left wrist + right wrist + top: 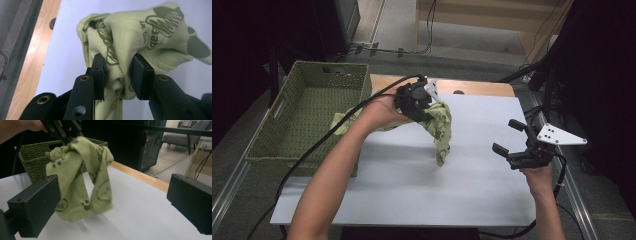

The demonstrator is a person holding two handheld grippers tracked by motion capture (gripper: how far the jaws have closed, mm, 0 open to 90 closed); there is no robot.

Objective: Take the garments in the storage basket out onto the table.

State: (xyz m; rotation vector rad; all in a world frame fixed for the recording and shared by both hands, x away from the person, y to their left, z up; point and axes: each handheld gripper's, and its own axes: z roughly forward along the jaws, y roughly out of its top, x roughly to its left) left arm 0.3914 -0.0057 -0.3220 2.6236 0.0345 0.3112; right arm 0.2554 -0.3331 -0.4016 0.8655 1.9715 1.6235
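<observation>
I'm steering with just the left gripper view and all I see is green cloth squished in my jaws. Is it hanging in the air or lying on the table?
Observer: Hanging. The green cloth dangles from the left gripper above the white table.
Operator: Is there somewhere to put it?
Observer: A green woven basket sits at the table's left edge, right beside your hand.
Operator: What's my other gripper doing?
Observer: The right gripper is off to the right, jaws wide apart, holding nothing.
</observation>
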